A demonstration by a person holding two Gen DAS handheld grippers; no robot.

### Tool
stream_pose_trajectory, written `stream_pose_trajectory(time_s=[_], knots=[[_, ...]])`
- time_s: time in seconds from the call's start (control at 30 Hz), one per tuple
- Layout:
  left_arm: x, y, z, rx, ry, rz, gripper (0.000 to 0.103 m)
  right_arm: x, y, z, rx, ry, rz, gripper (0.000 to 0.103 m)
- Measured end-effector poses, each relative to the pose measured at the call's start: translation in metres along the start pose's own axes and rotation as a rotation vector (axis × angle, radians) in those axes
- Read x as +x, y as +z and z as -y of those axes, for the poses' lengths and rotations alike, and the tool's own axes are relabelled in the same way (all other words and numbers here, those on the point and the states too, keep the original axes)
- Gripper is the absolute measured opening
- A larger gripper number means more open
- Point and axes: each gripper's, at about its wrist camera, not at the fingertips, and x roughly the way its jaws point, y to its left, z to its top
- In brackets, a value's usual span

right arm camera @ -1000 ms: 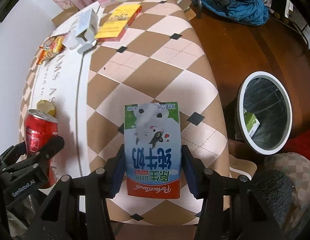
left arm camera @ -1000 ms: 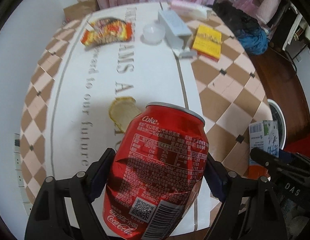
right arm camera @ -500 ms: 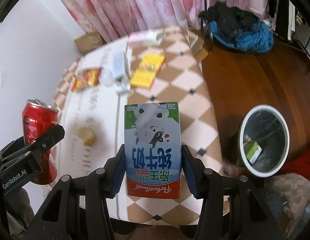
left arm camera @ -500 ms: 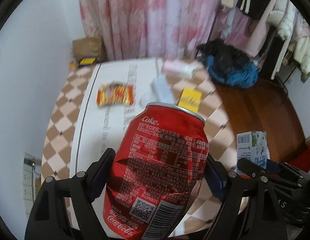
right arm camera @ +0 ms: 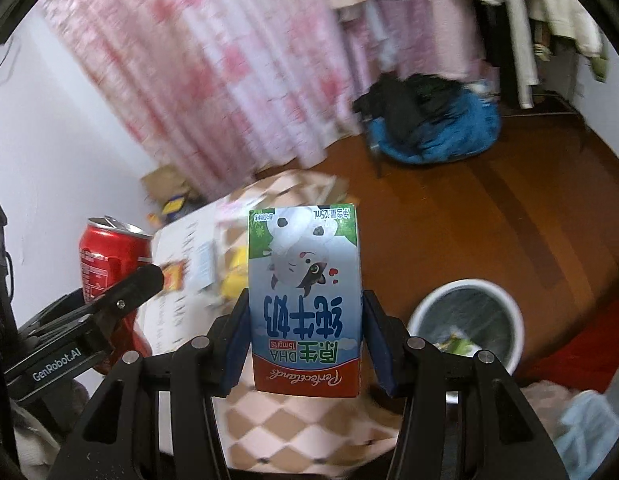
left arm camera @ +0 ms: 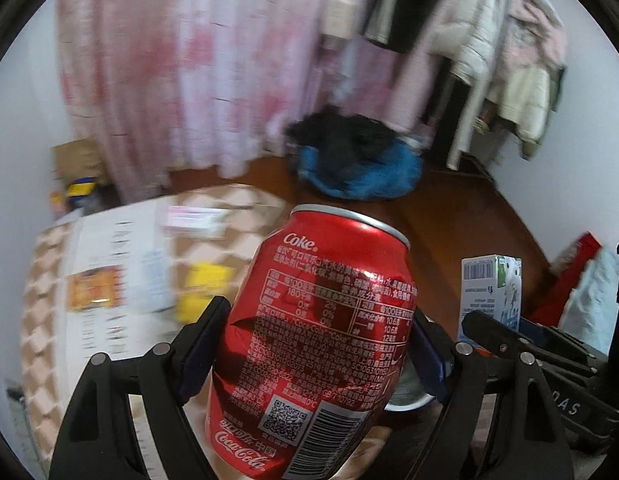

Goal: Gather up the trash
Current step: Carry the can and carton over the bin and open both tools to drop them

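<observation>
My left claw point(left arm camera: 313, 344) is clamped on a dented red Coke can point(left arm camera: 315, 344), its pads pressing both sides, the can upright with its silver rim pointing away from me; my right claw point(right arm camera: 303, 328) grips a small milk carton point(right arm camera: 304, 300) by its two narrow sides, long axis running along the fingers, its print upside down to me. Both are held in the air above the near edge of the checked table point(right arm camera: 293, 416), and beyond the carton, off the table's right edge, a white-rimmed bin point(right arm camera: 467, 320) stands on the wooden floor

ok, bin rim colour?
White; the trash bin has a dark liner inside. Clearest in the right wrist view.
</observation>
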Motion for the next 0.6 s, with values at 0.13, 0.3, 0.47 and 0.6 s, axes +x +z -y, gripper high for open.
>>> stream_pose_trajectory(time_s=[0.13, 0.3, 0.47, 0.6], knots=[[0.052, 0.007, 0.055, 0.017, -0.123, -0.096, 0.082, -0.001, 0.004, 0.068, 0.075, -0.089, 0.001, 0.054], [0.141, -0.005, 0.103, 0.006, -0.225, -0.272, 0.082, 0.032, -0.013, 0.164, 0.202, -0.182, -0.08, 0.054], [0.231, -0.032, 0.117, -0.099, -0.333, -0.493, 0.082, 0.082, -0.046, 0.24, 0.331, -0.219, -0.191, 0.054], [0.276, -0.049, 0.118, -0.161, -0.347, -0.601, 0.083, 0.116, -0.067, 0.282, 0.425, -0.225, -0.256, 0.054]])
